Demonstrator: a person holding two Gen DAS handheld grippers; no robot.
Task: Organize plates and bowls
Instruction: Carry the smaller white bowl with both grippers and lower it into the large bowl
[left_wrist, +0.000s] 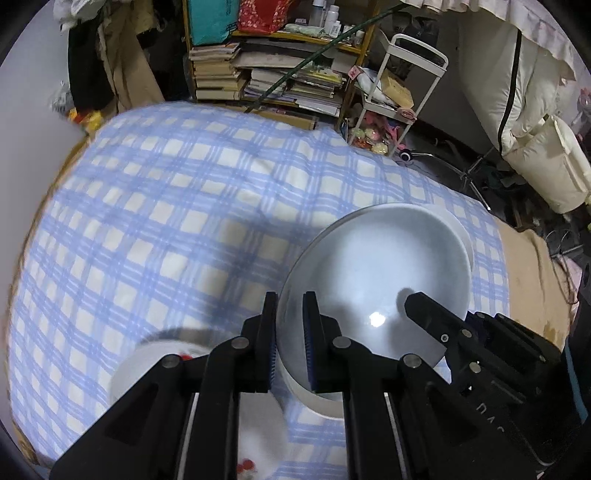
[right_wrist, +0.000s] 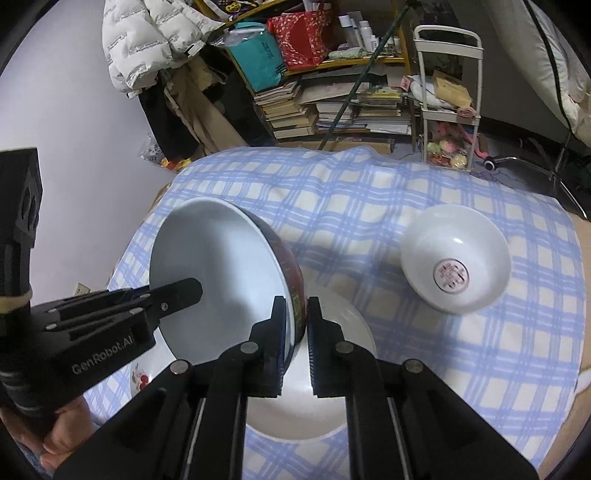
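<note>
A large bowl (right_wrist: 221, 273), white inside with a red patterned outside, is held tilted above the checked cloth. My right gripper (right_wrist: 296, 325) is shut on its right rim. My left gripper (left_wrist: 289, 332) is shut on its opposite rim; in the left wrist view the bowl (left_wrist: 373, 273) fills the centre right. The left gripper's finger (right_wrist: 177, 291) shows inside the bowl in the right wrist view. Under the bowl lies a white plate (right_wrist: 332, 387) with red motifs. A small white bowl (right_wrist: 456, 258) with a pink emblem stands to the right.
The blue-and-cream checked cloth (right_wrist: 369, 192) covers the table. A blurred white dish (left_wrist: 147, 365) lies at the lower left in the left wrist view. Behind the table are stacked books (right_wrist: 332, 107), a white cart (right_wrist: 448, 96) and hanging clothes (right_wrist: 155, 33).
</note>
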